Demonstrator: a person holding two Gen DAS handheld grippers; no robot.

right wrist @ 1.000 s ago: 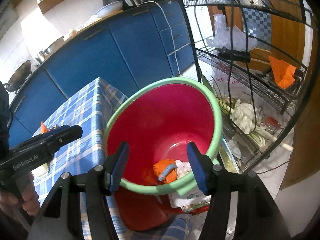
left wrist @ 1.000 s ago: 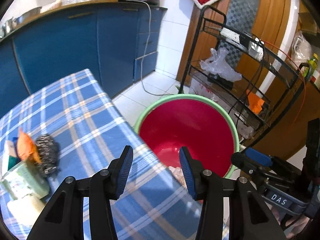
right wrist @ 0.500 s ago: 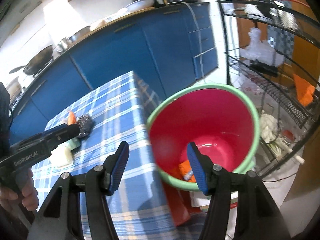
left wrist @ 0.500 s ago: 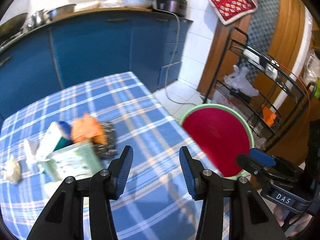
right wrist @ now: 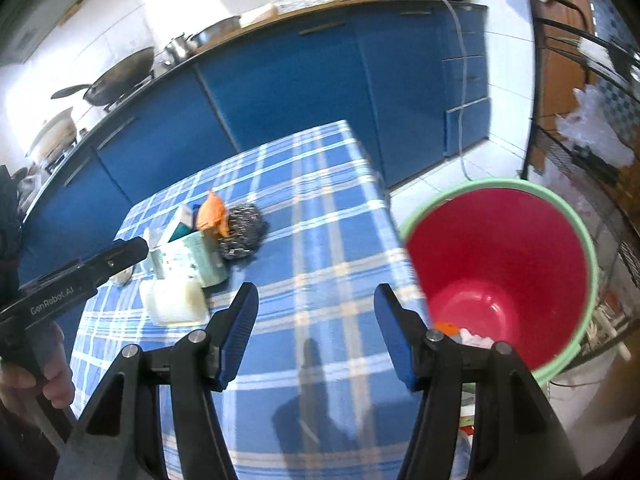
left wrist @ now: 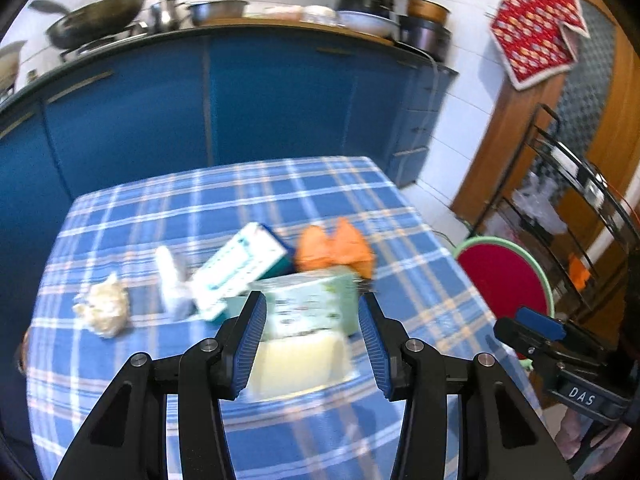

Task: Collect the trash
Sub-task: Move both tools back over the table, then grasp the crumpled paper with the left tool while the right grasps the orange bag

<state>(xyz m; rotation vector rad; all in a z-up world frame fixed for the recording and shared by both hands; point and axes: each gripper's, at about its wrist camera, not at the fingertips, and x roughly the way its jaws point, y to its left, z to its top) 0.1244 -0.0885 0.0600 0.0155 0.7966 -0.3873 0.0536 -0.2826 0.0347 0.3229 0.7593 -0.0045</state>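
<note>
Straight ahead in the left wrist view, the left gripper (left wrist: 312,340) hangs over the near half of the checked table (left wrist: 280,184), jaws apart with nothing between the pads. The trash sits in a loose cluster just beyond the fingertips: a pale block (left wrist: 298,364) nearest, a green pack (left wrist: 316,304) touching its far side, a carton (left wrist: 240,268) lying aslant to the far left, an orange wrapper (left wrist: 336,246) to the far right, and a crumpled wad (left wrist: 106,306) well off to the left. The block's long axis runs left to right, across the jaw gap, so the jaws frame its ends. The bin (left wrist: 504,276) stands on the floor past the table's right edge.

Over in the right wrist view, the right gripper (right wrist: 316,336) is likewise open and empty, above bare cloth. The cluster lies to its far left, a steel scourer (right wrist: 242,236) on the right flank of the pile. The bin is close on the right, with a few scraps at the bottom. The left gripper looks the nearer to the trash, so the next pick is likely its own.
</note>
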